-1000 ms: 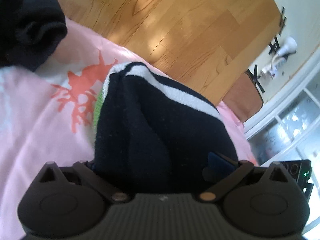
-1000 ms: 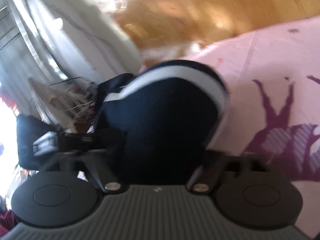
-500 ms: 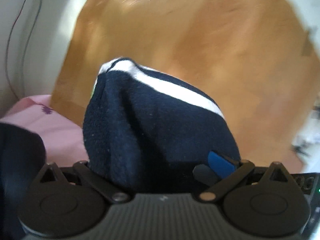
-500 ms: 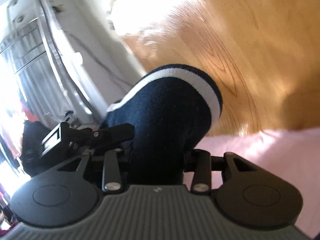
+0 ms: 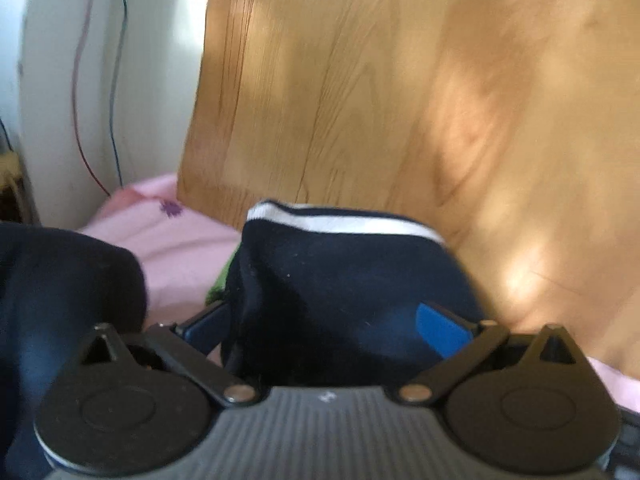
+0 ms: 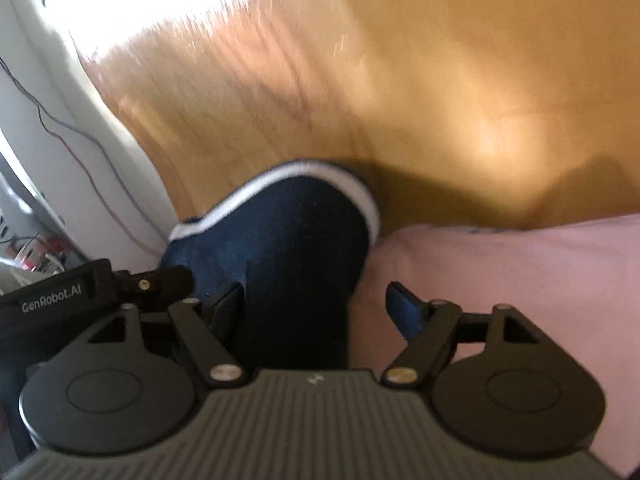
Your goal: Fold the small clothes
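We work over a pink sheet whose edge runs beside a wooden floor, and that edge is our main concern: in both wrist views the navy garment lies right at the border, its white-striped hem reaching over the boards. A second dark cloth lies to the left on the sheet, apart from our piece.

The step in hand looks like setting the folded piece down and letting go. To do it well, we judge that we should keep the bundle fully on the sheet, so nothing slides off once both grips are gone.

The left gripper has the navy fabric filling the space between its fingers, though blur keeps us from telling whether the pads press on it. The right gripper is spreading its jaws; the cloth sits against the left finger while the blue-padded right finger stands clear of it.

We should draw the right one straight back so the finger does not drag the fold open, then release the left only after the cloth rests flat. A bit of green peeks out beneath the fold.
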